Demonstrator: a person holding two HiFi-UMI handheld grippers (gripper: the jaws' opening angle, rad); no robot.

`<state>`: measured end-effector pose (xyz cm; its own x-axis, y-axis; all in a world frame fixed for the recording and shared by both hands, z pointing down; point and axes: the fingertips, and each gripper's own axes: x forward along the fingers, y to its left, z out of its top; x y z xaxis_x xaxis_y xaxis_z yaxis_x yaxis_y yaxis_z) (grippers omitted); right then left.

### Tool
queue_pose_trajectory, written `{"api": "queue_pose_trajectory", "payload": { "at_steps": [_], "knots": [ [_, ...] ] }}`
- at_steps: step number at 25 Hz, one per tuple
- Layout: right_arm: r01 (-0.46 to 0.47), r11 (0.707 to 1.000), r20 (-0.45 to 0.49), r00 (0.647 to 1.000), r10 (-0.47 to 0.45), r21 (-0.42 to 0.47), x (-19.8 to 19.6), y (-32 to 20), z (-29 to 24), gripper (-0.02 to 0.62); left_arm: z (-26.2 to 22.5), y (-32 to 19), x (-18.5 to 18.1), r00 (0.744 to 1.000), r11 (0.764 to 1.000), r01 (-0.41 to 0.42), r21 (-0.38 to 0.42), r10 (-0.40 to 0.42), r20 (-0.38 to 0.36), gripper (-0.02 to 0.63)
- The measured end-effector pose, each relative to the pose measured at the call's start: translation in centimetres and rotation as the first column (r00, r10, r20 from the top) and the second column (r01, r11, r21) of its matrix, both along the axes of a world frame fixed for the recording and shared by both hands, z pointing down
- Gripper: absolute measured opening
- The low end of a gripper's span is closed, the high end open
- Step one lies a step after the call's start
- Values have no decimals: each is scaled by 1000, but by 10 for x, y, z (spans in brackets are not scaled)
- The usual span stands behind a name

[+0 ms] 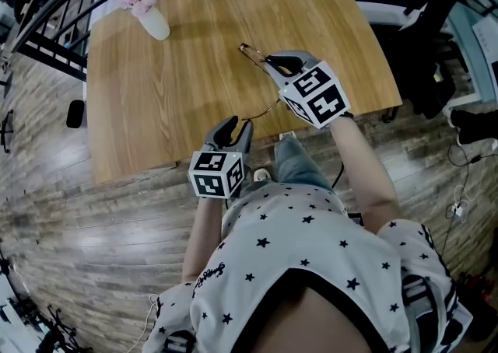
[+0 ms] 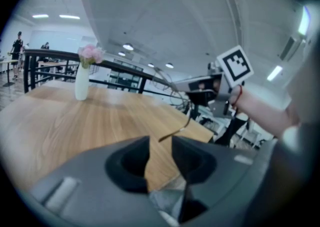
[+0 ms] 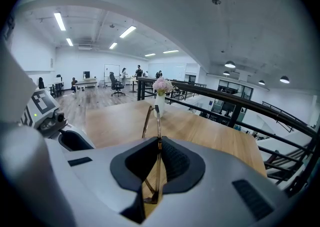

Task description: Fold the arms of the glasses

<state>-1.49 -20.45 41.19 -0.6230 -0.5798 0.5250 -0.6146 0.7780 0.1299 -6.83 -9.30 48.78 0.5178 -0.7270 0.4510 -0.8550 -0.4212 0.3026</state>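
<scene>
Thin gold-wire glasses (image 1: 250, 51) hang above the wooden table (image 1: 156, 87), and my right gripper (image 1: 274, 61) is shut on them near the front. In the right gripper view the frame (image 3: 150, 121) runs out of the closed jaws toward the vase. One arm (image 1: 268, 108) swings down and back toward my left gripper (image 1: 239, 126). That gripper stands open by the table's near edge. In the left gripper view the arm's tip (image 2: 175, 132) ends just ahead of the wide gap of the left gripper (image 2: 160, 143), touching neither pad.
A white vase (image 1: 156, 23) with pink flowers stands at the table's far left corner. A black railing (image 2: 55, 56) runs behind the table. The person's knee (image 1: 292, 159) is just below the near edge. Wooden floor lies all round.
</scene>
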Motion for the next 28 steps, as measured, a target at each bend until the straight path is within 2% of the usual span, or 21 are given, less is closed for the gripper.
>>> {"api": "queue_pose_trajectory", "payload": {
  "at_steps": [14, 28],
  "knots": [
    [26, 999, -15, 1000, -26, -21, -7, 8, 10, 32, -9, -11, -22, 995, 996, 93, 16, -92, -33, 123],
    [62, 996, -23, 998, -64, -62, -13, 30, 28, 32, -21, -25, -35, 976, 981, 195, 22, -192, -99, 58]
  ]
}}
